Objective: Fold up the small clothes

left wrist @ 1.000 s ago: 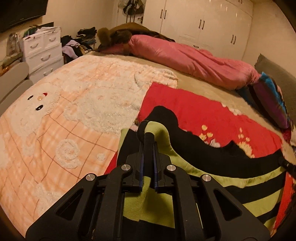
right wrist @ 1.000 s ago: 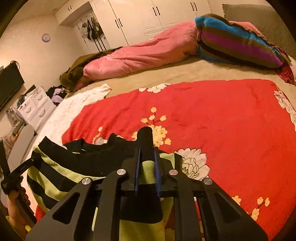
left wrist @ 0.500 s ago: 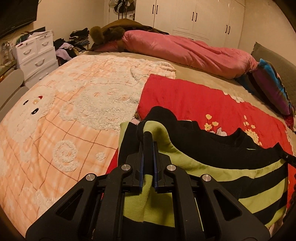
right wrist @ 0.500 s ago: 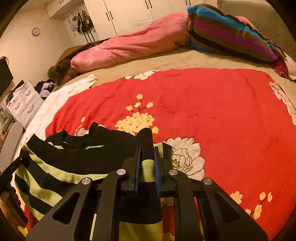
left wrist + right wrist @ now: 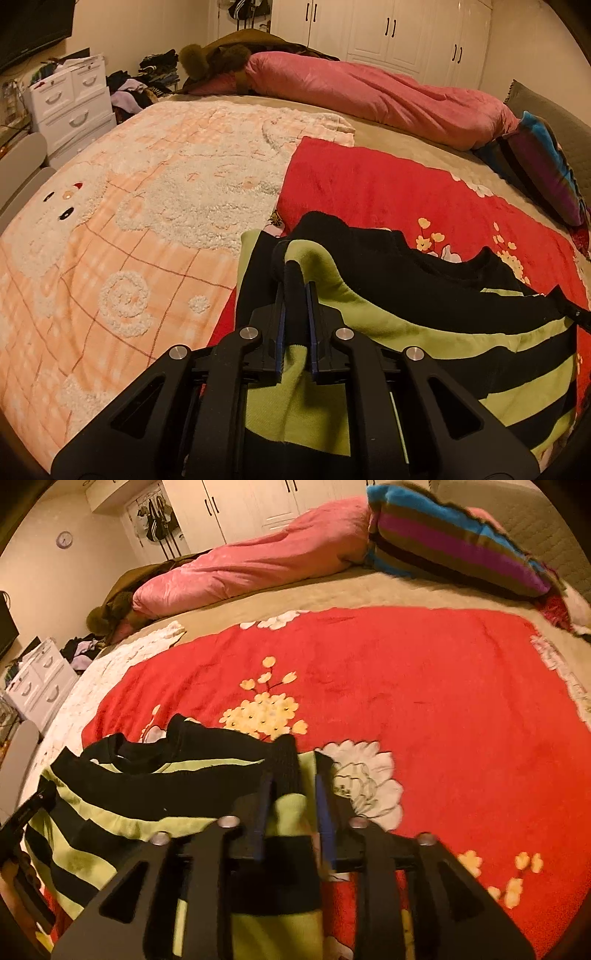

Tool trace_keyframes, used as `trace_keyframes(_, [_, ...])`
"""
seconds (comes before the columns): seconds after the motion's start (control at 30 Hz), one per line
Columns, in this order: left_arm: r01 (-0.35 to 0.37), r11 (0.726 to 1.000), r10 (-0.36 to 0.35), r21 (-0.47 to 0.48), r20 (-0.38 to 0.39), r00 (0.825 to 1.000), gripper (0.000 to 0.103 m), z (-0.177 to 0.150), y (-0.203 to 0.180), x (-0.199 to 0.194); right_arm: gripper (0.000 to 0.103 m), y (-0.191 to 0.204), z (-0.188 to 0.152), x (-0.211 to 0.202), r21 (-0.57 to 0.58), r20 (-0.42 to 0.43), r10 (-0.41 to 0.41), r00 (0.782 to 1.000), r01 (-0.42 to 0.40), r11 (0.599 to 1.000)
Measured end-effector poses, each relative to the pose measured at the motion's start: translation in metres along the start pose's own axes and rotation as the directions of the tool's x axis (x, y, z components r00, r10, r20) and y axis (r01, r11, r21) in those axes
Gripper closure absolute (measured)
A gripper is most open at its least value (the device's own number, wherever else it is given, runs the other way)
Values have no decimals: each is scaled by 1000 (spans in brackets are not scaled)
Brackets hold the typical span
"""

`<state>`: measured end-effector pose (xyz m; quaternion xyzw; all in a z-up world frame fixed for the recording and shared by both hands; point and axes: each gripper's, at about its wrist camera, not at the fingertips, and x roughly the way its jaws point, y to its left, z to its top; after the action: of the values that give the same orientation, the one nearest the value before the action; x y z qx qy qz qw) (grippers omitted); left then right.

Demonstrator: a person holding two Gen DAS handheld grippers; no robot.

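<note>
While the striped garment [image 5: 424,332] lies on the red floral blanket [image 5: 369,192], beside the peach blanket [image 5: 129,221], the left gripper [image 5: 294,280] pinches one edge. The right gripper [image 5: 291,771] shows jaws slightly parted around the opposite edge; grip uncertain. Step judged: carrying the fold over. Next: lay both edges down aligned, then release.

Soft fleecy black-and-green striped cloth garment [image 5: 436,332] lies on plush red floral blanket [image 5: 424,686], beside seemingly nubbly peach towelling [image 5: 122,229].
</note>
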<state>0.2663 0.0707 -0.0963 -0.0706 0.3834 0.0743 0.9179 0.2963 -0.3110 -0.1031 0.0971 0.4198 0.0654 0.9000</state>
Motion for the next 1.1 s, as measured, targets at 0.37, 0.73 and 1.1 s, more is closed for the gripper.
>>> trace_keyframes(0.37, [-61,997,59,38,44,997,76,-2,-2,-27,55,28,-31,-63,-139,83,56,995,-44,989])
trace_keyframes(0.73, [-19,999,20,-29,10,1000,74,-26,10,-69,55,43,-63,-42,-202,-73,39,997,-53,978])
trace_keyframes(1.1, [-48,998,44,-36,-115,992,67,-49,19,-19,55,21,-79,-17,-103,-156,9,988,-25,994])
